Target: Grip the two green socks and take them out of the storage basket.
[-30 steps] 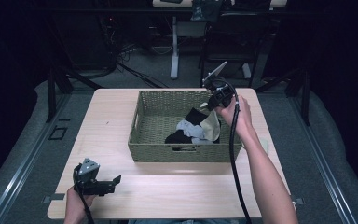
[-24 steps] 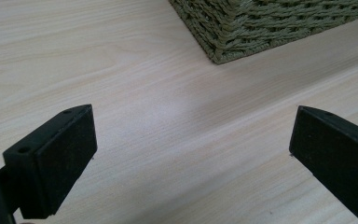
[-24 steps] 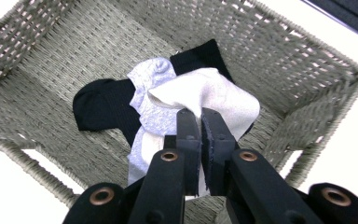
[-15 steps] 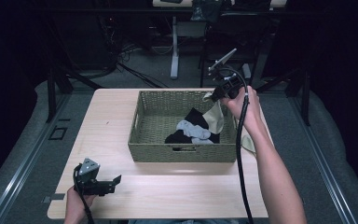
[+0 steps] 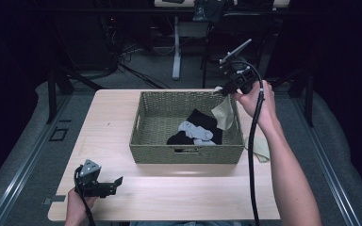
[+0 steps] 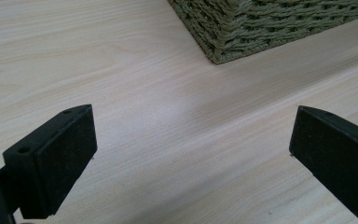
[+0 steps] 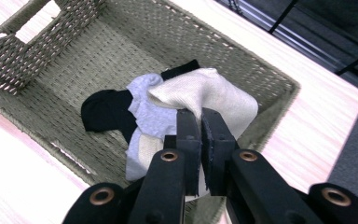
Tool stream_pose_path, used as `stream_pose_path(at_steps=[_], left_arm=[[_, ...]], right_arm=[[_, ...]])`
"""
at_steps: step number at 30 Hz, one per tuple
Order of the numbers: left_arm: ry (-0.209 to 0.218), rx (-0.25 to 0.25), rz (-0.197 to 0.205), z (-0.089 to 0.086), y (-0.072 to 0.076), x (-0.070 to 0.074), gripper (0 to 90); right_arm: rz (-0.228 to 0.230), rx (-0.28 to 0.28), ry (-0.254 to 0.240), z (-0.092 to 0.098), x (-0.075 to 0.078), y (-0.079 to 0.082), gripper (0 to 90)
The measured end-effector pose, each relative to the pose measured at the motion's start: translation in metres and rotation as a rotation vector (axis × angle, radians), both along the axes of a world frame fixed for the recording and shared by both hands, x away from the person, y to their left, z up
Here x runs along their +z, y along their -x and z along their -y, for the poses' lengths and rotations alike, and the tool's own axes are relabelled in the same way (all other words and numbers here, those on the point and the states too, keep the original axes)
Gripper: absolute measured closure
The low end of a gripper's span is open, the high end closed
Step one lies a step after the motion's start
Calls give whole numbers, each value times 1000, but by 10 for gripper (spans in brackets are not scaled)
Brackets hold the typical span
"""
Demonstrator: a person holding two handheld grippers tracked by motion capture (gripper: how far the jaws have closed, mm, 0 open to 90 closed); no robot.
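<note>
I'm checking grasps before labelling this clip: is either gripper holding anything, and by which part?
The right gripper is shut on a beige sock, pinching a fold at its upper edge above the wicker basket. The left gripper is open and holds nothing.

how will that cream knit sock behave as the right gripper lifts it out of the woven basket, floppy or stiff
Probably floppy: the cream knit sock hangs limp and folded from the right gripper, which is shut on a pinch of its fabric. Likely light, since that small pinch carries it. It may snag or drag on the woven green basket, as its lower end hangs near the rim.
</note>
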State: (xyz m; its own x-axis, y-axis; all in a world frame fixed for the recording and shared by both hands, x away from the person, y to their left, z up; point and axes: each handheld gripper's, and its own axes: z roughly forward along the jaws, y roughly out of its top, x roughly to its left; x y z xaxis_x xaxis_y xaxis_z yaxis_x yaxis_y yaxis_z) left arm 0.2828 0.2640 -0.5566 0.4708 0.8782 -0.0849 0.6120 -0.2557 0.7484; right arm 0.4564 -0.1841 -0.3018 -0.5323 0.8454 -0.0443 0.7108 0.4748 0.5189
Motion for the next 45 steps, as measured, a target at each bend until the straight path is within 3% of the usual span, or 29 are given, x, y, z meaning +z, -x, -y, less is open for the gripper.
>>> stream_pose_path(at_steps=[14, 18, 24, 31, 33, 34, 42, 43, 45], left_arm=[[-7, -1, -1, 0, 0, 0, 7], [-4, 2, 1, 1, 0, 0, 7], [-5, 3, 1, 1, 0, 0, 7], [-9, 3, -5, 1, -1, 0, 7], [-10, 4, -5, 1, -1, 0, 7], [-10, 5, -4, 1, -1, 0, 7], [-12, 0, -7, 1, -1, 0, 7], [-12, 0, -7, 1, -1, 0, 7], [-13, 2, -5, 1, -1, 0, 8]], right_arm=[[55, -78, -15, 55, 21, 26, 871], [59, -110, -18, 73, 21, 33, 871], [48, -159, -31, 100, 7, 39, 871], [6, -216, -49, 127, -31, 42, 871], [-25, -233, -42, 135, -54, 41, 870], [-25, -233, -42, 135, -54, 41, 870], [-98, -277, -51, 149, -117, 32, 870], [-117, -289, -54, 151, -134, 29, 869], [-129, -295, -56, 152, -142, 27, 869]])
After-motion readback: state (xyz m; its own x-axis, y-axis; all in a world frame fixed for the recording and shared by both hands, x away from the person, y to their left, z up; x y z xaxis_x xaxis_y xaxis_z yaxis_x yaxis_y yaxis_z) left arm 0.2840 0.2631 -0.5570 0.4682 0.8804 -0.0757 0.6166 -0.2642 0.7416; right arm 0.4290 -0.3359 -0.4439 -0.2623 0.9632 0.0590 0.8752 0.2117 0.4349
